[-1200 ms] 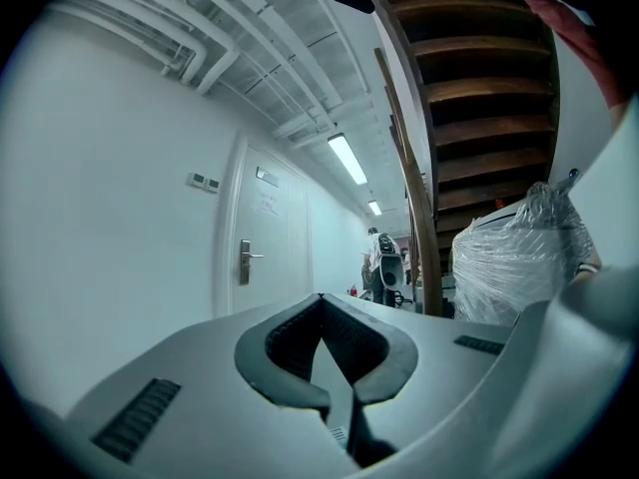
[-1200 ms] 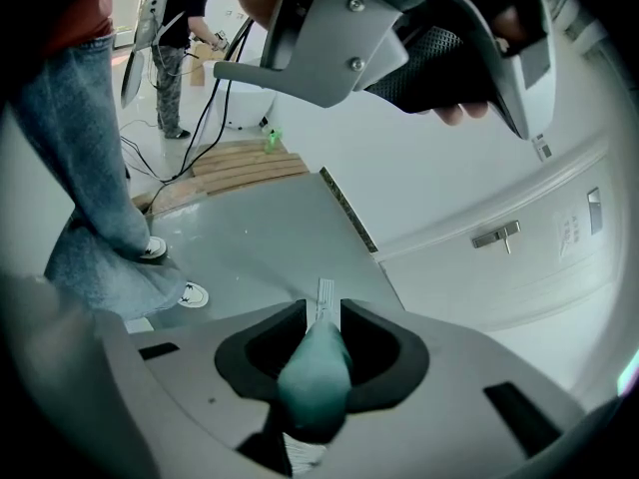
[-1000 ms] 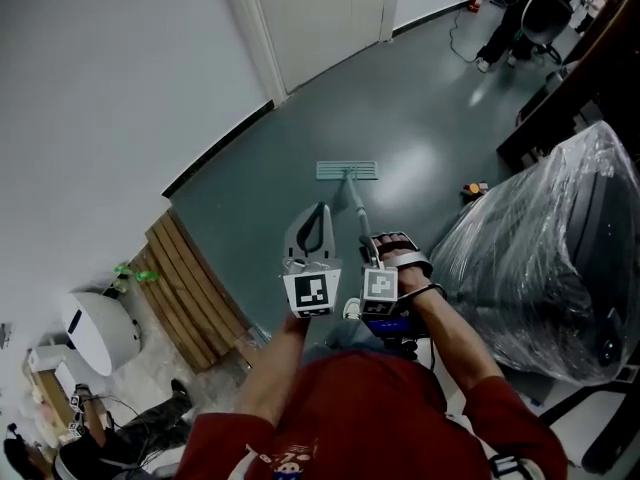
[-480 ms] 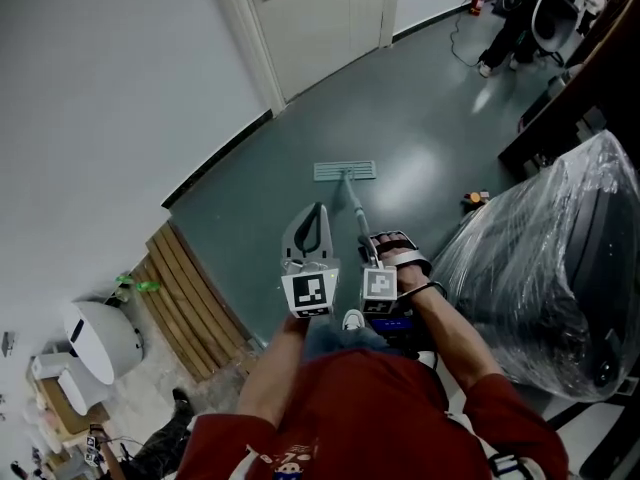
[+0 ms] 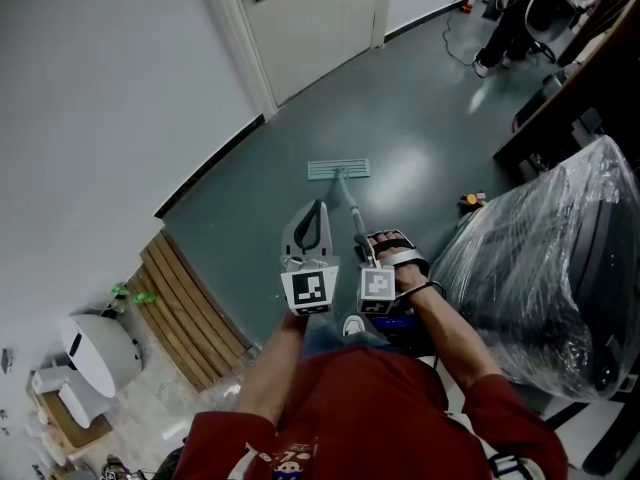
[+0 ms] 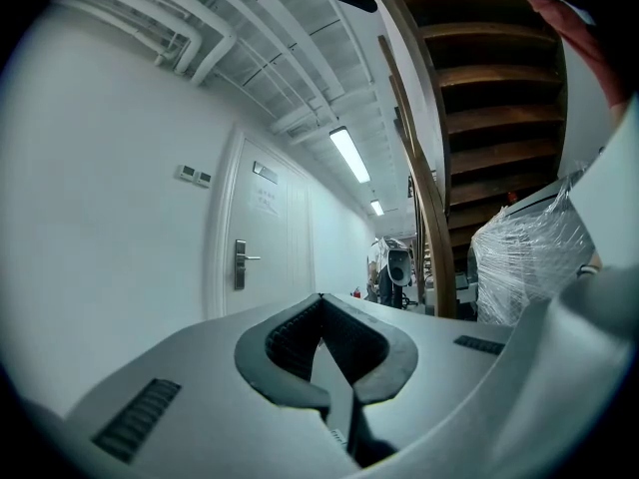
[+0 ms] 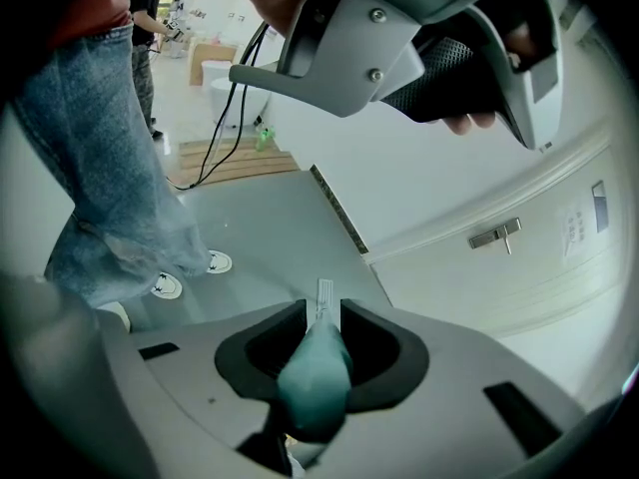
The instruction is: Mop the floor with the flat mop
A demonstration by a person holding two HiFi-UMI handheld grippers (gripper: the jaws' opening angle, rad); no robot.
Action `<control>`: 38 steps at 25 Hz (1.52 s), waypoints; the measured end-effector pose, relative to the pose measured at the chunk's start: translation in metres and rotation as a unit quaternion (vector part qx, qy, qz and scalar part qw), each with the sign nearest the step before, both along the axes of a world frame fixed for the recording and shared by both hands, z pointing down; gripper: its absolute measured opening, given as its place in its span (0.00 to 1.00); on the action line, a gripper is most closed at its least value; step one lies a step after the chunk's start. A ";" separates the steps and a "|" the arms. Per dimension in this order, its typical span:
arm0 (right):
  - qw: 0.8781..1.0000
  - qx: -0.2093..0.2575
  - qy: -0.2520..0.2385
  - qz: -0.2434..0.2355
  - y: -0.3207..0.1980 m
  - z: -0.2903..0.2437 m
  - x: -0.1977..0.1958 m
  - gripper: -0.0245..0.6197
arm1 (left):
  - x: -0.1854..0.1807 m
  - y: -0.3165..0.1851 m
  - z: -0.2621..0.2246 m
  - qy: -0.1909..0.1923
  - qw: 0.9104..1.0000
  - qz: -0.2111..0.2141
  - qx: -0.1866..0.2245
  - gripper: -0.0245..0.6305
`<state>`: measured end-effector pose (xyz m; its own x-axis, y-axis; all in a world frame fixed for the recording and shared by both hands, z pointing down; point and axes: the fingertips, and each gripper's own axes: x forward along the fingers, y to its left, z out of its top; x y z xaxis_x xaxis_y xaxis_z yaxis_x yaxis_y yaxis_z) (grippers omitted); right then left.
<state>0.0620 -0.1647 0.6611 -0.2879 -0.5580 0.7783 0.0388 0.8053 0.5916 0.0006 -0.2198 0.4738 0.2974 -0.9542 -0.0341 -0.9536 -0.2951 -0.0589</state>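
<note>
The flat mop's pale head (image 5: 338,169) lies flat on the grey-green floor ahead of me. Its teal handle (image 5: 352,208) slants back to my right gripper (image 5: 366,250), which is shut on it. In the right gripper view the handle (image 7: 316,369) fills the gap between the jaws, and the mop head (image 7: 324,293) shows small beyond them. Beside the handle, on its left, my left gripper (image 5: 316,212) hangs in the air. Its jaws meet at the tips with nothing between them, and in the left gripper view this gripper (image 6: 321,303) points at a corridor.
A white door (image 5: 312,18) and wall stand to the left and ahead. Wooden slats (image 5: 188,298) lie by the wall at the left. A large plastic-wrapped object (image 5: 545,268) crowds the right. A small orange item (image 5: 470,199) lies on the floor. A person sits far off (image 5: 505,13).
The mop head has shifted slightly left and away along the floor, and the view has tilted a little. Both grippers keep the same pose and grip.
</note>
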 end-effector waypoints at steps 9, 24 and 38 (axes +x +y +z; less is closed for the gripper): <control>1.000 0.000 0.004 0.001 -0.027 0.005 -0.017 0.22 | -0.019 -0.027 0.009 0.011 1.000 -0.001 -0.012 0.06; 0.999 -0.005 0.016 0.027 -0.119 0.001 -0.078 0.22 | -0.084 -0.117 0.007 0.023 0.999 0.023 -0.003 0.06; 0.999 -0.003 0.010 0.038 -0.194 0.006 -0.083 0.22 | -0.093 -0.185 0.013 0.015 1.000 0.023 -0.007 0.06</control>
<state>-0.0213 -0.3583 0.6668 -0.2296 -0.5735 0.7864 -0.0114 0.8095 0.5870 -0.0922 -0.4047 0.4866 0.3404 -0.9398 -0.0302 -0.9402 -0.3396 -0.0263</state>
